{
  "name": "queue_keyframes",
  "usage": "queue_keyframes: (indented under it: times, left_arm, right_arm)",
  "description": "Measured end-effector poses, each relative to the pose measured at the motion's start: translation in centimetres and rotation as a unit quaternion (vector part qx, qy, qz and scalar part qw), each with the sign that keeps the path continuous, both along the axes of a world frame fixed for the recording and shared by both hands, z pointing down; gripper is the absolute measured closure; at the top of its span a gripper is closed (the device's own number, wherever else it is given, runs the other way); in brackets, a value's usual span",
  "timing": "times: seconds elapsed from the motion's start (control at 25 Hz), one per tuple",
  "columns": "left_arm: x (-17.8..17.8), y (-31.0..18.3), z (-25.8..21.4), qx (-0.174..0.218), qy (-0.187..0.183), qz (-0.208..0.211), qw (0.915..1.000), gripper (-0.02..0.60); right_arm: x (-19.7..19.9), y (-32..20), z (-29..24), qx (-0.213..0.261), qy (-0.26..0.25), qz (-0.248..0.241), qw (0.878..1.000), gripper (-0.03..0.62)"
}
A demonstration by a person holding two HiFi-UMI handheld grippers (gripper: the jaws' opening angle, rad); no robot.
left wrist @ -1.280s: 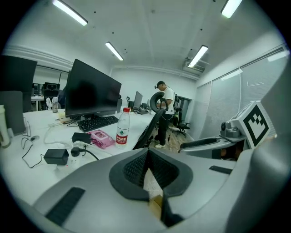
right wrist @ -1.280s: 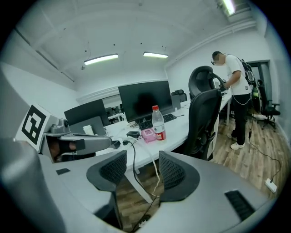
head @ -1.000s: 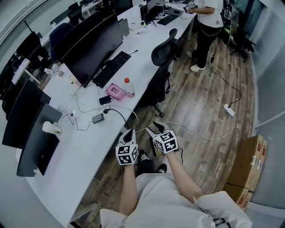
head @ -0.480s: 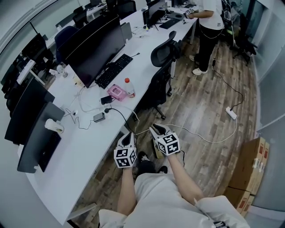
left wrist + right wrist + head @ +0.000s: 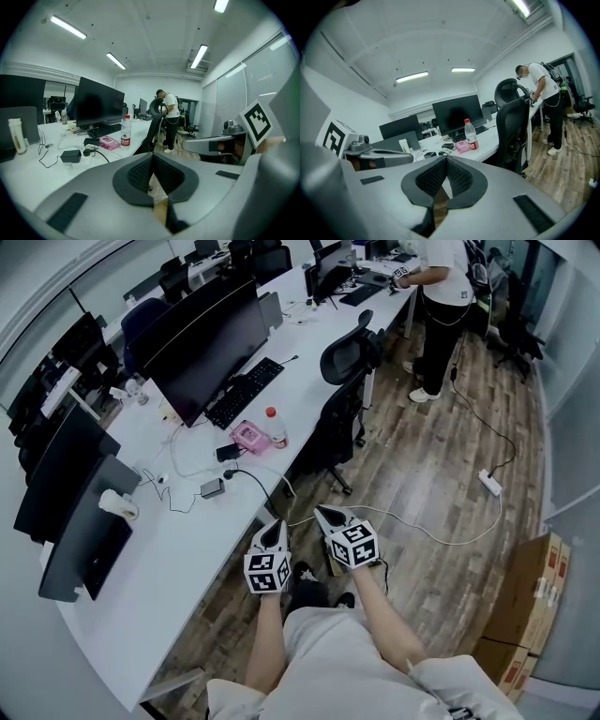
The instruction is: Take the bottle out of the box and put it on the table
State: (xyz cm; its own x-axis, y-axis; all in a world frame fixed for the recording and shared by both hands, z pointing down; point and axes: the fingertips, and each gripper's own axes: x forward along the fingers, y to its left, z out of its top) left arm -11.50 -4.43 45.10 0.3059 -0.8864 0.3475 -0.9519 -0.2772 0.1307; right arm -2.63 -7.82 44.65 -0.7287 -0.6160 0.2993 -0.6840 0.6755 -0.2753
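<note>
My left gripper (image 5: 273, 526) and my right gripper (image 5: 327, 516) are both squeezed shut with nothing in them. I hold them side by side near the table (image 5: 178, 559). The bottle (image 5: 274, 426) stands on the table, just beside a pink box (image 5: 247, 436)

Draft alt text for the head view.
A person holds the left gripper and right gripper, both shut, over a wood floor beside a long white desk. On the desk, a red-capped bottle stands next to a pink box, near a keyboard and monitors. A black chair sits at the desk; another person stands at the far end.
</note>
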Motion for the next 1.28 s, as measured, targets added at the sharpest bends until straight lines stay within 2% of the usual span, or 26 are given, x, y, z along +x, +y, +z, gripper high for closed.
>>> queue_keyframes:
  times: [0.2, 0.76, 0.92, 1.28]
  left_arm:
    - [-0.6, 0.0, 0.5, -0.003, 0.005, -0.003, 1.0000, 0.568]
    - [0.0, -1.1, 1.0, -0.003, 0.009, 0.008, 0.9999, 0.568]
    - [-0.2, -1.1, 1.1, -0.004, 0.012, 0.008, 0.9999, 0.568]
    - [-1.1, -0.9, 1.2, -0.008, 0.012, 0.000, 0.9999, 0.568]
  right_arm:
    - [-0.3, 0.1, 0.5, 0.001, 0.013, 0.005, 1.000, 0.556]
    - [1.2, 0.3, 1.5, -0.019, 0.004, 0.012, 1.000, 0.554]
    - [1.5, -0.2, 1.9, -0.022, 0.016, 0.027, 0.999, 0.554]
    - [-0.3, -0.1, 2.1, -0.028, 0.021, 0.011, 0.999, 0.554]
